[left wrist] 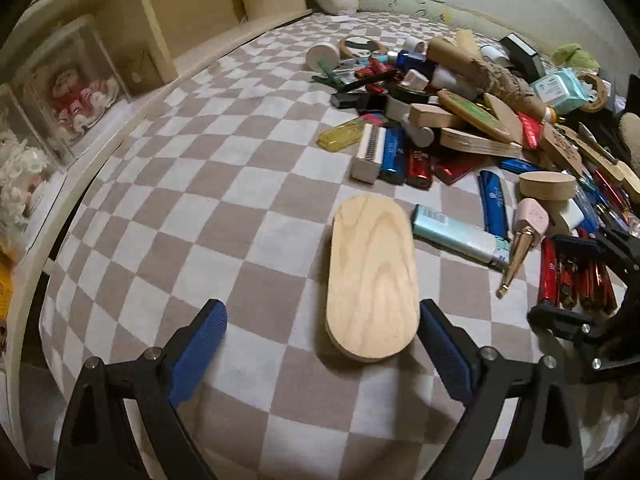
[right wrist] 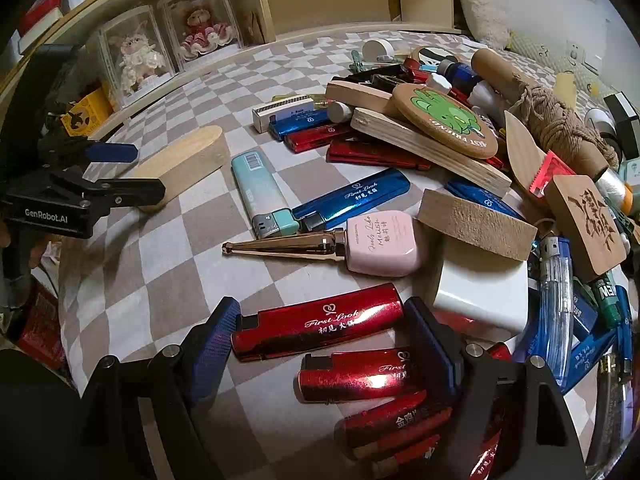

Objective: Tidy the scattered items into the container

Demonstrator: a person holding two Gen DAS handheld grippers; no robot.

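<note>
Two grippers we hold over a checkered bed, left gripper (left wrist: 320,336) jaws open around the oval wooden block (left wrist: 372,276) lying flat, right gripper (right wrist: 320,332) jaws open astride a red lighter (right wrist: 316,326), cluttered pile (right wrist: 460,140) just beyond.
</note>
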